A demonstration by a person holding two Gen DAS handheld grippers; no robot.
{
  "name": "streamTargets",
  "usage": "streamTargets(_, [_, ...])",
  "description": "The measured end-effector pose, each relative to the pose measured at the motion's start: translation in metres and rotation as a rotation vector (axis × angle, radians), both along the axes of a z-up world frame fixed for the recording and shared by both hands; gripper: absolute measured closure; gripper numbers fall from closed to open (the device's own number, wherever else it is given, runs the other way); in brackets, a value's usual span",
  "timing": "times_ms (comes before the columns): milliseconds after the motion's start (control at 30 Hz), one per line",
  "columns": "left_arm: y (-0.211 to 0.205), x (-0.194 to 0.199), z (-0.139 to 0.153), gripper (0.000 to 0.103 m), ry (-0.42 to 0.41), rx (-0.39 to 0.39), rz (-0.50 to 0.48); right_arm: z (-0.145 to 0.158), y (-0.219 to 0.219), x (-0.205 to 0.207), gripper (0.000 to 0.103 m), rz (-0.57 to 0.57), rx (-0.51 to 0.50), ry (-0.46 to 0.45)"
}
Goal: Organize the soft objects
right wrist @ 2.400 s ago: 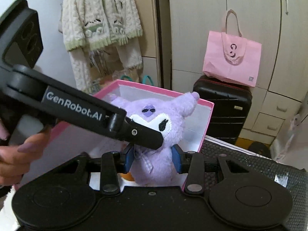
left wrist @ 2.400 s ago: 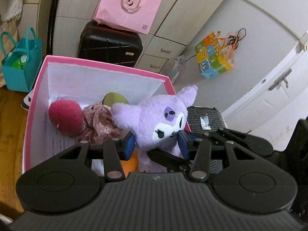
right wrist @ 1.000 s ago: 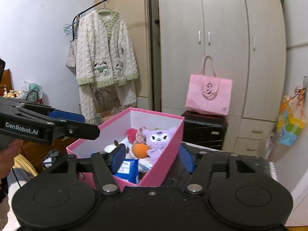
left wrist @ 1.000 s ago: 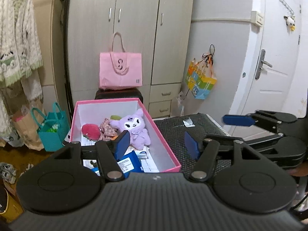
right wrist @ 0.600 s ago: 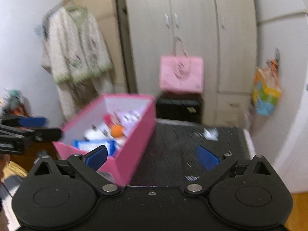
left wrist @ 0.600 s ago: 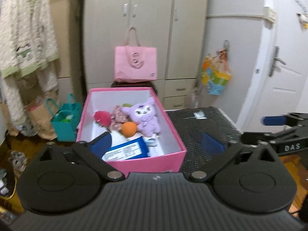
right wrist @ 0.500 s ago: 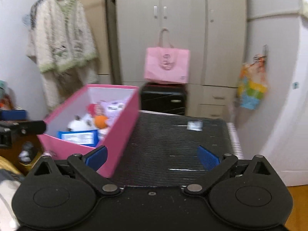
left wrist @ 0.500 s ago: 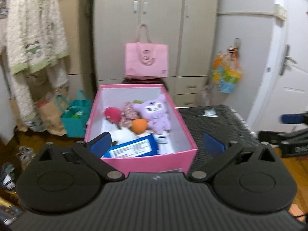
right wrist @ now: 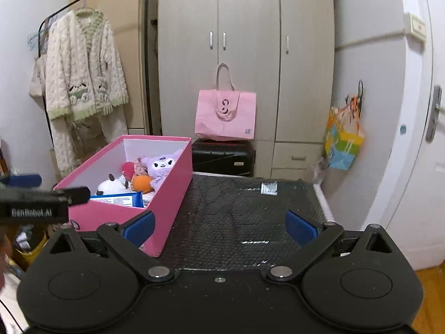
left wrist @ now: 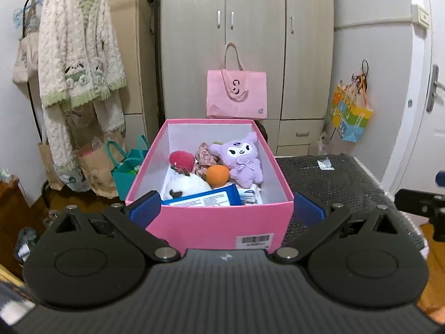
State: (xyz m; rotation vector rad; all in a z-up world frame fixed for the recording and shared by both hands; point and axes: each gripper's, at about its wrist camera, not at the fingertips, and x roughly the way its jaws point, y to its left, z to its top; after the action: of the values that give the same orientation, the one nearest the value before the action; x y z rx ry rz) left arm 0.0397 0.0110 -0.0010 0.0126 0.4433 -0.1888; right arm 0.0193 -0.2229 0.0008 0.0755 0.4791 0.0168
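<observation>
Holding both grippers back from the work, I have the black mat [right wrist: 244, 222] spread out ahead of my right gripper [right wrist: 219, 226] and the pink box [left wrist: 222, 222] squarely ahead of my left gripper [left wrist: 226, 208]. The mat is the biggest thing in front of me and carries almost nothing apart from the box on its left part and a small packet [right wrist: 269, 188] near its far edge, so I judge the gathering is close to done.

The box sits just beyond my left fingertips, its near wall between the two blue pads [left wrist: 146, 211], though nothing is clamped: the jaws of that gripper are spread wide and hold nothing. My right gripper is likewise spread and empty, hovering over bare mat with the box off to its left.

Inside the box, the soft things are bunched toward the far end. The purple plush [left wrist: 242, 158] sits upright against the right wall, which I take to be why it stays face-up rather than slumping. A white plush [left wrist: 186, 185] lies nearer me, a red pompom [left wrist: 182, 160] behind it, an orange ball [left wrist: 218, 175] wedged between them and the purple plush, and a floral cloth [left wrist: 204, 157] tucked in the middle. A blue carton [left wrist: 203, 199] lies flat at the near end.
</observation>
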Motion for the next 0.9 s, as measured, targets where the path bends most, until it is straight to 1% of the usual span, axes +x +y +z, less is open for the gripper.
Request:
streamTargets(33, [0.0,0.0,0.0,0.0,-0.005,-0.011,0.004,0.0,-0.003,0.001,0.002,-0.008,0.021,0.008])
streamTargets(100, [-0.004,0.001,0.0,0.0,-0.012,0.0,0.016,-0.001,-0.012,0.005,0.002,-0.045,0.054,0.029])
streamTargets(200, [-0.012,0.006,0.001,0.0,-0.012,0.04,0.023,0.002,-0.013,0.005,0.002,-0.084,0.017,0.016])
streamTargets(267, [-0.015,0.008,-0.001,0.0,-0.008,0.053,0.027,0.001,-0.013,0.006,0.001,-0.099,-0.003,0.002])
streamTargets(300, [-0.017,0.009,-0.002,0.0,-0.002,0.054,0.028,0.0,-0.016,0.008,0.001,-0.101,0.008,0.005])
streamTargets(367, [-0.018,0.011,-0.005,0.0,0.011,0.059,0.022,-0.006,-0.021,0.013,0.002,-0.095,0.063,0.028])
streamTargets(433, [-0.019,0.012,-0.008,0.0,0.015,0.067,0.017,-0.01,-0.022,0.015,0.002,-0.09,0.08,0.039])
streamTargets(567, [-0.018,0.014,-0.014,0.0,0.032,0.052,0.017,-0.015,-0.015,0.014,0.002,-0.058,0.062,0.055])
streamTargets(733, [-0.019,0.012,-0.018,0.0,0.026,0.055,0.035,-0.018,-0.001,0.009,0.002,-0.087,-0.013,0.046])
streamTargets(900, [-0.019,0.013,-0.019,0.0,0.027,0.059,0.05,-0.025,0.002,0.011,0.002,-0.117,-0.043,0.052])
